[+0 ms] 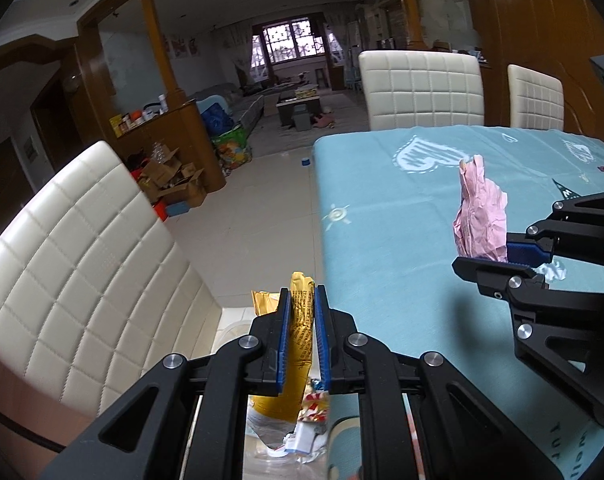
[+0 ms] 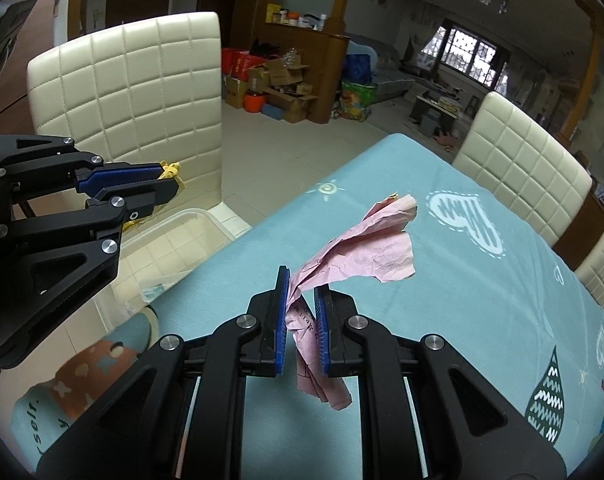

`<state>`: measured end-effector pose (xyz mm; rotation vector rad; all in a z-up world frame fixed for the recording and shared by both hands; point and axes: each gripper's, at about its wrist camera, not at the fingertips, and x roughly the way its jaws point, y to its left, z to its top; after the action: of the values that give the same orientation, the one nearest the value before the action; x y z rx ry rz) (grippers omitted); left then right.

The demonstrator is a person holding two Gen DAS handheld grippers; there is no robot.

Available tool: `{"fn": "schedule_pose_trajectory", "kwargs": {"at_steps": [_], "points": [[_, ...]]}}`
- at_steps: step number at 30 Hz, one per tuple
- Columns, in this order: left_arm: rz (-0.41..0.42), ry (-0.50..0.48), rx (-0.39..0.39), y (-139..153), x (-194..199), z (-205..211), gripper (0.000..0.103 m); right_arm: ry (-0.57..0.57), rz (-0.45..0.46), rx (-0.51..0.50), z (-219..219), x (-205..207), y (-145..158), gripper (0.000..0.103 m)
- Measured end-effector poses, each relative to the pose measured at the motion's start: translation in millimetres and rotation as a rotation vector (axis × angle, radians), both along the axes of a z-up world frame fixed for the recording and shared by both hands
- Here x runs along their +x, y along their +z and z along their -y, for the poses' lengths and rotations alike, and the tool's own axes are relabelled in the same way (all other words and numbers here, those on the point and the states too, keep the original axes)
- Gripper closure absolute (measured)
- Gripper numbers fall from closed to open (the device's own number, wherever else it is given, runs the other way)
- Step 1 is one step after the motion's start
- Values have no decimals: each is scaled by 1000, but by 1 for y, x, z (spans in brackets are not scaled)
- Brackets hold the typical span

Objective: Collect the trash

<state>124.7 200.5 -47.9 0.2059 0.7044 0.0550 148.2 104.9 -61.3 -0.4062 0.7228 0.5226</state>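
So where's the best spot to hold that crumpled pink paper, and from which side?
Grip the pink paper at its twisted narrow neck, where the right gripper already pinches it, coming in level from the near table edge. The wide crumpled sheet above would likely fold or slip; the bunched neck is thicker and probably firmer between the pads.
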Motion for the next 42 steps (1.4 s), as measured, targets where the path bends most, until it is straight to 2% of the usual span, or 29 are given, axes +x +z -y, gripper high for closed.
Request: {"fn": "schedule_pose_trajectory", "kwargs": {"at_steps": [10, 16, 18, 19, 20, 21, 33, 39, 40, 41, 42], "points": [[-16, 47, -7, -13, -8, -30, 90, 45, -3, -21, -32, -1, -3, 89], [-40, 62, -69, -18, -13, -48, 82, 61, 0, -35, -42, -3, -5, 89], [-29, 63, -59, -17, -17, -49, 51, 62, 1, -39, -43, -3, -6, 89], [-5, 81, -43, -16, -20, -49, 23, 63, 1, -40, -43, -3, -6, 89], [23, 96, -31, -15, -23, -49, 17, 63, 1, -40, -44, -3, -6, 89], [51, 111, -23, -12, -27, -51, 17, 65, 1, -41, -44, -4, -5, 89], [65, 212, 32, -7, -43, -75, 17, 128, -5, -39, -65, -10, -4, 89], [66, 264, -4, -6, -48, -93, 17, 140, -74, 5, -72, -4, -6, 86], [66, 267, -11, -6, -49, -95, 17, 136, -84, 12, -71, -3, -7, 76], [66, 268, -18, -7, -50, -96, 17, 129, -102, 22, -70, 0, -8, 46], [66, 267, -23, -7, -52, -97, 17, 117, -119, 36, -67, 3, -8, 25]]}}
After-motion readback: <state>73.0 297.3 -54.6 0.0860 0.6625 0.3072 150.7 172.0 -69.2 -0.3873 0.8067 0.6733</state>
